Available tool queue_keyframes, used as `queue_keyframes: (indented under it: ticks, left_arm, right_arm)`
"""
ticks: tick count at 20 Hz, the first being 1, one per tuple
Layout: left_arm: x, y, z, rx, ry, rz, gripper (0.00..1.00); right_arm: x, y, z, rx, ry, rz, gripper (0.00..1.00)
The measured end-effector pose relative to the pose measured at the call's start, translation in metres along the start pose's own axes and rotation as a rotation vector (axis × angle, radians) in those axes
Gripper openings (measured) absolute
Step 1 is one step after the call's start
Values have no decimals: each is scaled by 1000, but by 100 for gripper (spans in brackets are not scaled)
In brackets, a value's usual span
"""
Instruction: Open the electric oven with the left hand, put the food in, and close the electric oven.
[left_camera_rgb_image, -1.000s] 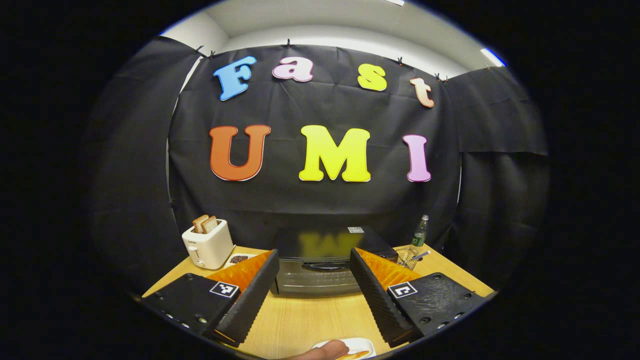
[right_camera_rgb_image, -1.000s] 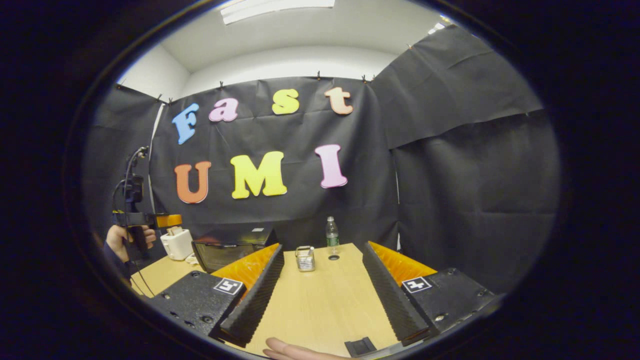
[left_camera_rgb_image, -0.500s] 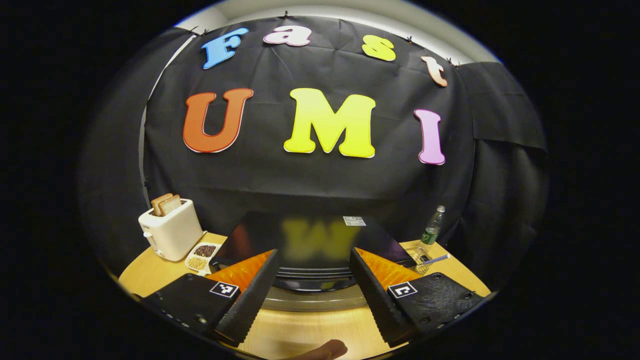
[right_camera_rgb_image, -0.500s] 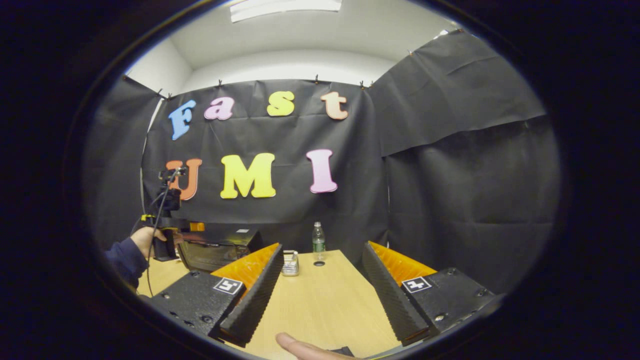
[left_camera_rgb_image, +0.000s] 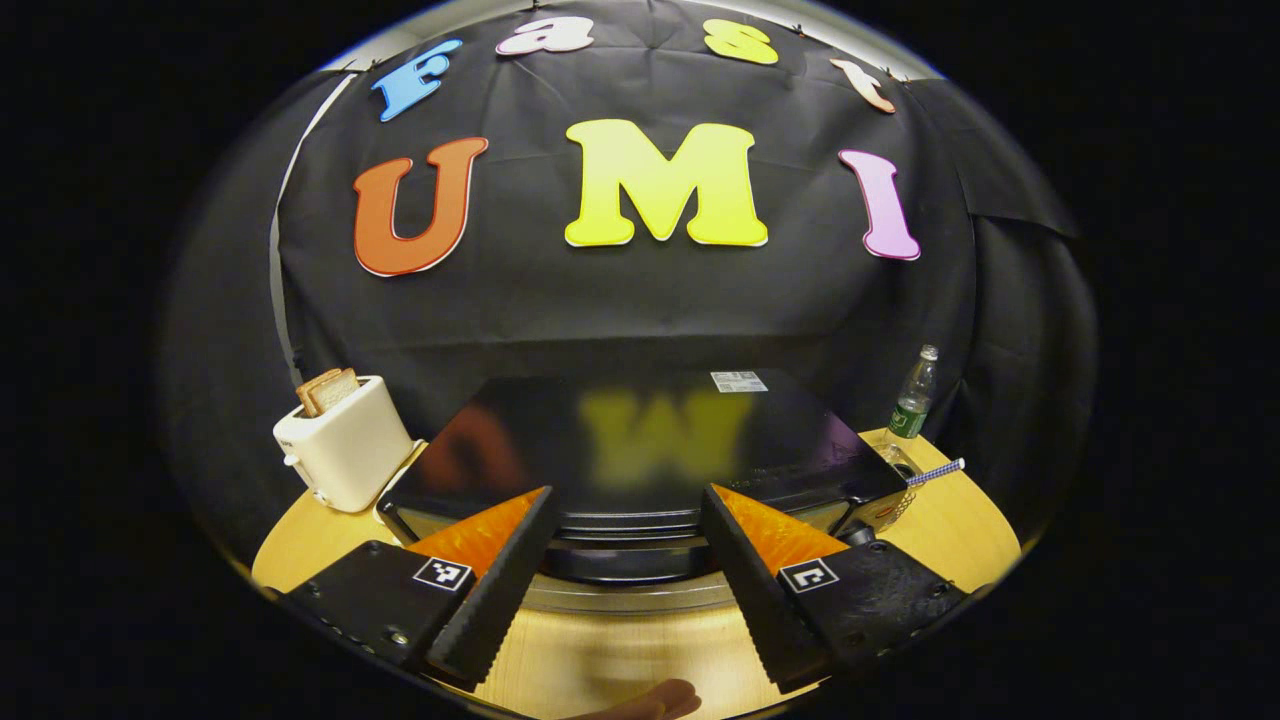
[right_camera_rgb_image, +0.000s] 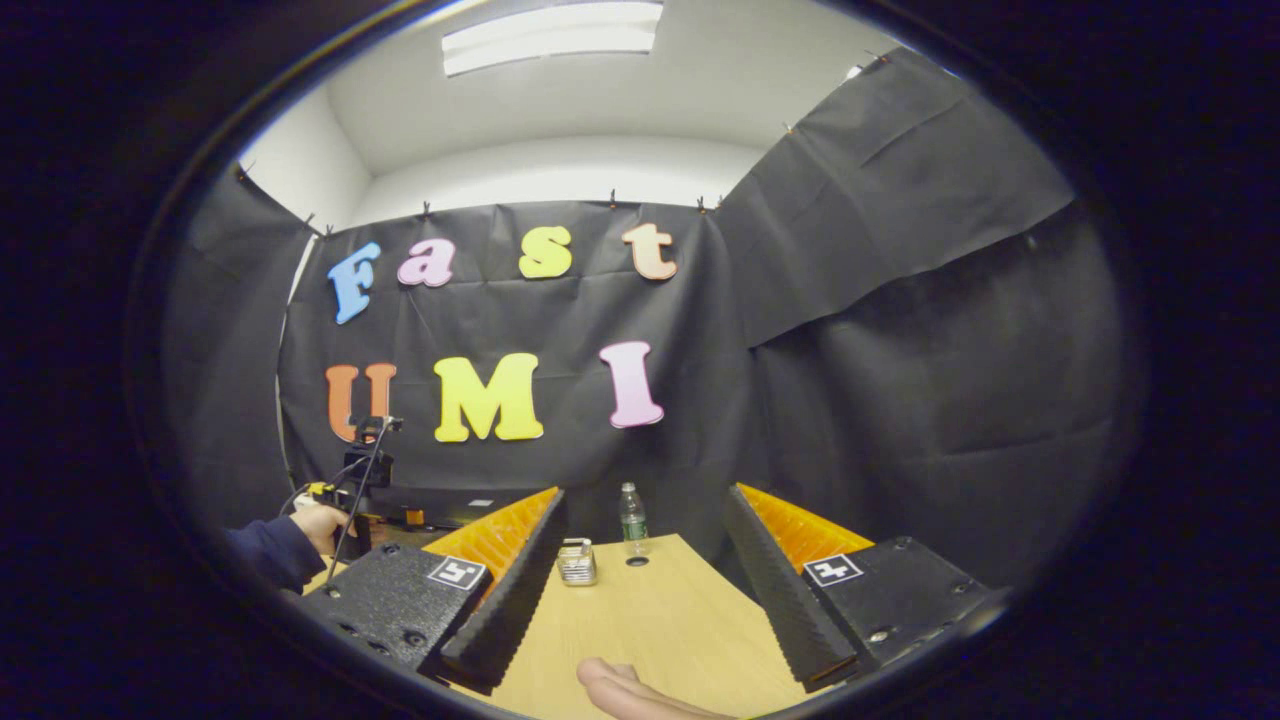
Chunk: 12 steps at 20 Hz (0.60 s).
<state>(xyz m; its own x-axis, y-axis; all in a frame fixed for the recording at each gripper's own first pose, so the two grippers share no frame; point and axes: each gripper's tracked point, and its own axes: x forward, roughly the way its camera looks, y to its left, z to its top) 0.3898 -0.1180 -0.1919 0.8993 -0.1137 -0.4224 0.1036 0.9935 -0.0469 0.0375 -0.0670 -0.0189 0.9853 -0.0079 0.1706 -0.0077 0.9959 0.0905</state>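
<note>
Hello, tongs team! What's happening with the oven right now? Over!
Left tongs open, straddling the oven's door handle. Right tongs open, empty, above the table. Oven door closed.

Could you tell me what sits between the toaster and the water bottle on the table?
In the left gripper view, the black electric oven fills the stretch between the white toaster and the water bottle, with the open left gripper just before its door.

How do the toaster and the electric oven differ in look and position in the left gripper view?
The toaster is white and upright, with bread slices sticking out on top; the electric oven is black, low and wide, with a glossy flat top. The toaster stands off to the side, while the oven sits between the left hand-held gripper fingers. Both rest on the wooden table.
</note>
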Motion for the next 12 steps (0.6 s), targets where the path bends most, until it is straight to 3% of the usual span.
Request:
queue_keyframes:
  ticks: [7, 9, 12]
  left_arm:
    - [-37, -4, -21, 45, 11, -22, 98]
    - [-52, -5, -32, 105, 13, -29, 97]
    - [-68, -3, -52, 98, 33, -46, 97]
  right_arm:
    - [-30, 10, 28, -16, -85, -43, 99]
    - [-41, 17, 28, -31, -79, -32, 100]
    - [-51, 28, 30, -4, -67, -2, 100]
